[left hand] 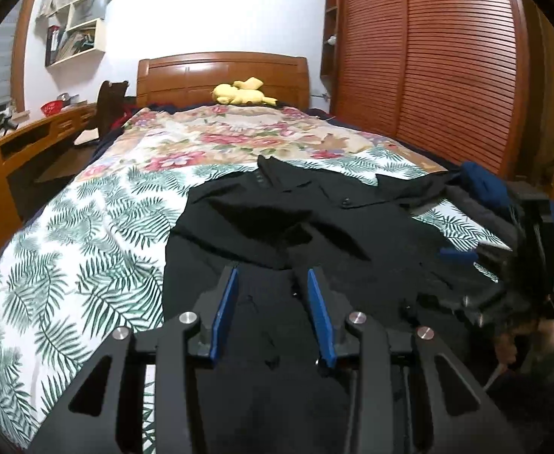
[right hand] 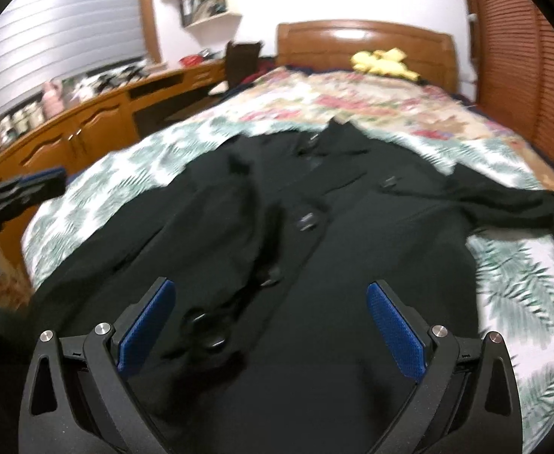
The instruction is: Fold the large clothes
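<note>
A black coat [right hand: 314,227] lay spread on the bed [left hand: 87,265], front side up, with its dark buttons in a line down the middle and the collar pointing toward the wooden headboard [left hand: 224,75]. The cloth was wrinkled; the left half was bunched in folds, and one sleeve reached out to the right edge of the mattress.

On the wall at the left, white open shelves [left hand: 80,26] held books and papers. A red basket [left hand: 51,108] stood on the long desk [left hand: 23,140].

The left gripper [left hand: 271,274] hung above the coat's lower part, its jaws narrow with nothing between them. The right gripper [right hand: 269,287] had its jaws wide over the coat, also holding nothing.

Left of the coat the leaf-patterned cover was free; at the right a pile of dark clothes [left hand: 481,189] lay near the edge.
</note>
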`<state>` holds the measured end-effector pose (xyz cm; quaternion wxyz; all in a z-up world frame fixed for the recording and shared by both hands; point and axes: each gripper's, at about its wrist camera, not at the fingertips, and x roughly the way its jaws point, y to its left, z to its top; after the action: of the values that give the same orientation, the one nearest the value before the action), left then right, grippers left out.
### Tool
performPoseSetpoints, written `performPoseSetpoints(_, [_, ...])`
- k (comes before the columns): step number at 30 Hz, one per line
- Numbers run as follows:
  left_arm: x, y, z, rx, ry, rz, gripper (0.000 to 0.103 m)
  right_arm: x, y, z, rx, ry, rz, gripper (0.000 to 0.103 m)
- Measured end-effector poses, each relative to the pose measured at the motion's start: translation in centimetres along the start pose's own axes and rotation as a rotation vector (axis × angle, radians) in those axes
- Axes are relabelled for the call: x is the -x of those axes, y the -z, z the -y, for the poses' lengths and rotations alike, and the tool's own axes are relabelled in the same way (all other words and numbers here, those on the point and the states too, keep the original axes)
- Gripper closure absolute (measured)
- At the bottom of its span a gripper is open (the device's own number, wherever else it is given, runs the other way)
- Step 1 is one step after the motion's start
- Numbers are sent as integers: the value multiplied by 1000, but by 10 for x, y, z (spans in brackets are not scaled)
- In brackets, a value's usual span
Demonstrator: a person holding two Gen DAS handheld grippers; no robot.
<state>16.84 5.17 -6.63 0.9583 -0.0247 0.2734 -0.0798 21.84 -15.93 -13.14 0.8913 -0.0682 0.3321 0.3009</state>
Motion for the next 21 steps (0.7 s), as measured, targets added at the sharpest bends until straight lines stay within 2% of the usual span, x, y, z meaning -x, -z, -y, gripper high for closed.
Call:
performPoseSetpoints(2, [-4, 6, -3, 29, -2, -7, 67, -8, 6, -7, -10, -50, -32, 2])
performPoseSetpoints(7, [-11, 15, 5, -2, -17, -36, 67, -24, 18, -19, -17, -97, -93, 3])
performPoseSetpoints(12, [-9, 16, 12, -10, -17, -30, 67, -29, 24, -25, -2, -121, -119, 13])
performPoseSetpoints(17, [-10, 15, 9, 10, -12, -37, 67, -25, 29, -29, 21, -150, -103, 37])
performPoseSetpoints(19, [-10, 15, 9, 15, -11, -35, 67, -21, 28, -28, 36, -145, -93, 65])
performPoseSetpoints(21, [-10, 14, 9, 21, -21, -33, 67, -17, 27, -26, 46, -151, -84, 73])
